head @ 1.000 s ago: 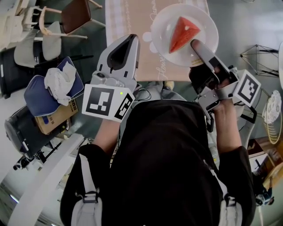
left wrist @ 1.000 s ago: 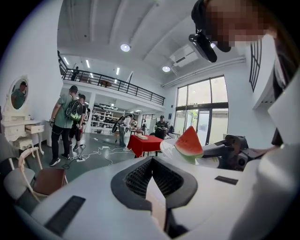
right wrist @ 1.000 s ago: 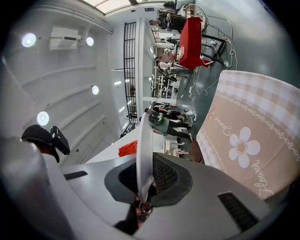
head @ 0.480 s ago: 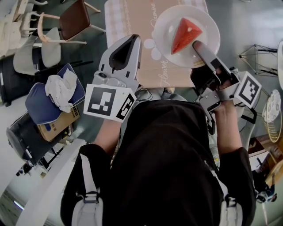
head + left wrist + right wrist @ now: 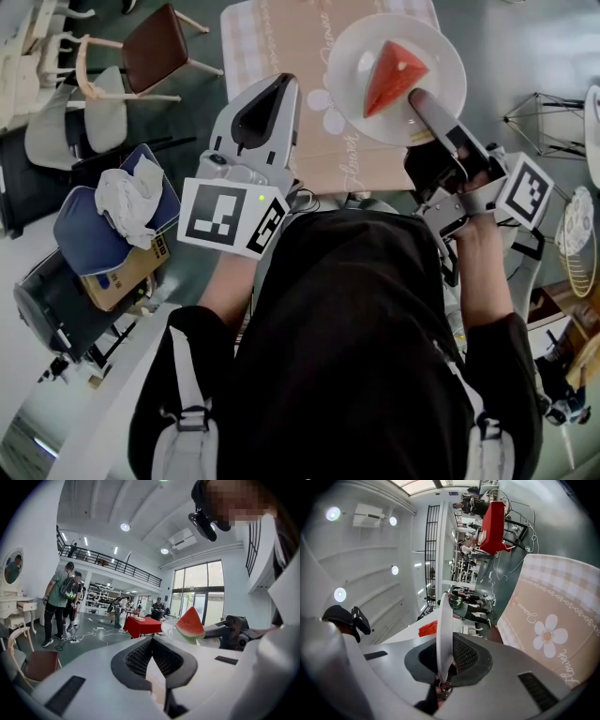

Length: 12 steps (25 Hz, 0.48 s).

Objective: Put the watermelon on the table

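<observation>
A red watermelon wedge [image 5: 394, 75] lies on a white plate [image 5: 441, 52], which is held level above the beige flowered tablecloth [image 5: 281, 42]. My right gripper [image 5: 419, 97] is shut on the plate's near rim. In the right gripper view the plate [image 5: 443, 620] stands edge-on between the pads, with the wedge [image 5: 427, 629] behind it. My left gripper [image 5: 280, 82] hovers over the table's near edge, left of the plate, its tips shut on nothing. From the left gripper view [image 5: 151, 641] the wedge [image 5: 190, 624] and the right gripper [image 5: 229, 634] show at the right.
Chairs [image 5: 155, 42] stand left of the table. Nearer me on the left are a blue cushion with a white cloth [image 5: 108, 202] and a cardboard box [image 5: 122, 277]. A wire stand [image 5: 548, 122] is at the right. People [image 5: 58, 602] and a red-covered table [image 5: 143, 625] fill the hall beyond.
Both grippers and the plate have drifted a little further over the table, whose near edge now lies closer to me. The grip on the plate is unchanged.
</observation>
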{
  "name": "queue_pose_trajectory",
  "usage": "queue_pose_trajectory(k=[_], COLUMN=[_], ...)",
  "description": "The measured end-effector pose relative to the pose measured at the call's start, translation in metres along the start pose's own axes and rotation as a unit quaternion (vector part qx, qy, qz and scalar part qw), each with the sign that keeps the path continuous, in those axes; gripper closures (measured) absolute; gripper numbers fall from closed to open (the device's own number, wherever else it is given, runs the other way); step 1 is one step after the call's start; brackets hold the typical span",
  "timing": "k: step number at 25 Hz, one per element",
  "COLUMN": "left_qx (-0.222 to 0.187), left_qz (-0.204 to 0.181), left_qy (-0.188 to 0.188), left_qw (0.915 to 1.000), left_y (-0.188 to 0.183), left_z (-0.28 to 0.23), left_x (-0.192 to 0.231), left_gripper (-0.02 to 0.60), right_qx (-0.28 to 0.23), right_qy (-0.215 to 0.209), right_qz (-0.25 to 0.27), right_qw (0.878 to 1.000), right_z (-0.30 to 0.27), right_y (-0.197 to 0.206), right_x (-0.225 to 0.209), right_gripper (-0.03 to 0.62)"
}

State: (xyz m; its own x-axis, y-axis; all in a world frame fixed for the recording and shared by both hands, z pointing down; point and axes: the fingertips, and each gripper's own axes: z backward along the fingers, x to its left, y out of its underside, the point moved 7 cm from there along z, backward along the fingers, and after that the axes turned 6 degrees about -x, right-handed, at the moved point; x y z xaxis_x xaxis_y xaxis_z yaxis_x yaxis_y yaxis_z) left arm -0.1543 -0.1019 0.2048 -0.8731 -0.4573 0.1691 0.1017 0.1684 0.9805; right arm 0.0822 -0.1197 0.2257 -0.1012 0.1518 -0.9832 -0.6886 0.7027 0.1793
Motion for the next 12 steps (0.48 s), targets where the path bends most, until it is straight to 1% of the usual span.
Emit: queue_pose_trajectory(k=[12], left_qx=[0.005], left_qz=[0.01], left_qy=[0.02], left_qw=[0.9997], left_y=[0.006], left_z=[-0.015], left_x=[0.023], left_gripper=[0.572], right_qx=[-0.012], right_qy=[0.009], right_qz=[0.009], right_qw=[1.0], right_z=[-0.018], right_y=[-0.003], right_x=[-0.005], right_gripper=[0.574])
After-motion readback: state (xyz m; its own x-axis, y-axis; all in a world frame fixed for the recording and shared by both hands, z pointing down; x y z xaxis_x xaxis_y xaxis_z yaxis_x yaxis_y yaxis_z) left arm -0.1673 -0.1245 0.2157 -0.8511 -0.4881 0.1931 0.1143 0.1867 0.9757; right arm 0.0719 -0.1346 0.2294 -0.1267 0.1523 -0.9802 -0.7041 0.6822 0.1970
